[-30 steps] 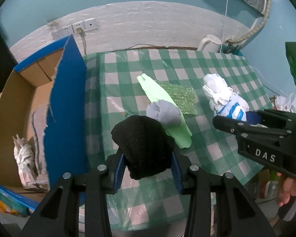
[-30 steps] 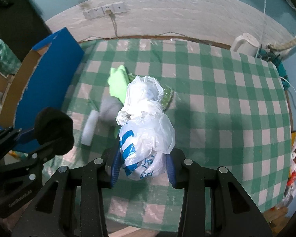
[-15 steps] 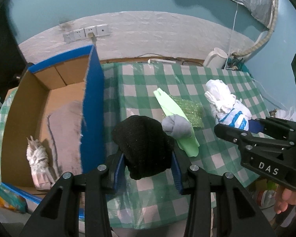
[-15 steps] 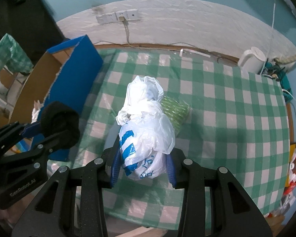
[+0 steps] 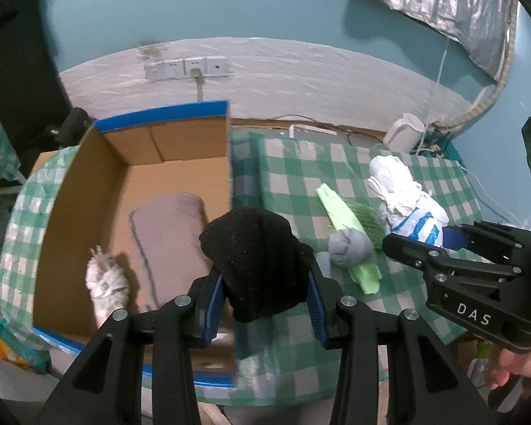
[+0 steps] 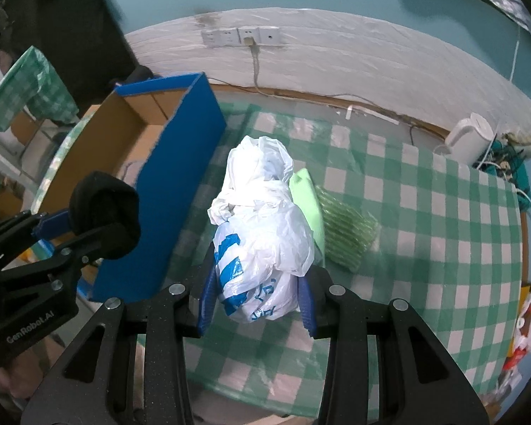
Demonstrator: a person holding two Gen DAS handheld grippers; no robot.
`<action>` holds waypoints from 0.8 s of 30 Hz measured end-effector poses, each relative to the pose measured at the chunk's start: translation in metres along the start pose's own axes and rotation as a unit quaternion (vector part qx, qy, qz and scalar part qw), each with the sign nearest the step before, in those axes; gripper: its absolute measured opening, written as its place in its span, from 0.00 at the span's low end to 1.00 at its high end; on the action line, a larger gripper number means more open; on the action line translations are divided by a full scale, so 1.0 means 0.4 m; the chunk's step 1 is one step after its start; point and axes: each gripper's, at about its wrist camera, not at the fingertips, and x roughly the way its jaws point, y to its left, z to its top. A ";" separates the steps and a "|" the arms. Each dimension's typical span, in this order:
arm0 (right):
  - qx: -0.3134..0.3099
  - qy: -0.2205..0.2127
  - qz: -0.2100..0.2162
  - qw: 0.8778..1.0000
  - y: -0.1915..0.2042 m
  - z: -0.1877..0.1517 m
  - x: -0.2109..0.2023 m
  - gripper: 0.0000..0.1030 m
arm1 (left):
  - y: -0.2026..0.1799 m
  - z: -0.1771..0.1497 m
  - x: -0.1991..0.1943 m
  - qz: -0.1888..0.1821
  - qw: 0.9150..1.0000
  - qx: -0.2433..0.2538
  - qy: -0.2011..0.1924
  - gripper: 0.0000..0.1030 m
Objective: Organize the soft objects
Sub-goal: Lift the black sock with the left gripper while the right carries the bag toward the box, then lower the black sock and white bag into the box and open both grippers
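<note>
Meanwhile the left gripper stayed clamped on the black knit bundle, and over the last second it had swung leftward, so that the bundle, which a second earlier hung above the checked tablecloth, now hung over the blue-edged wall of the cardboard box, partly above the box's open inside. The right gripper likewise kept its pads pressed on the white plastic bag bundle, lifted clear of the cloth, and had drifted toward the box too, whose blue side now stood just beside the bag in the right wrist view. Inside the box lay a folded greyish-pink cloth and a pale knotted rag, so earlier deposits seemed already made. Left on the table were a grey sock ball, resting on a light green cloth, with a glittery green sponge-like piece beside them. By my judgement the black bundle was about ready to be dropped in, the bag would follow, and three soft things still awaited collection.
</note>
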 end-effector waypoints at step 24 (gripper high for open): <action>-0.068 0.004 0.032 0.997 0.260 0.127 0.074 0.37 | 0.242 0.008 -0.042 0.060 0.996 -0.064 -0.023 0.41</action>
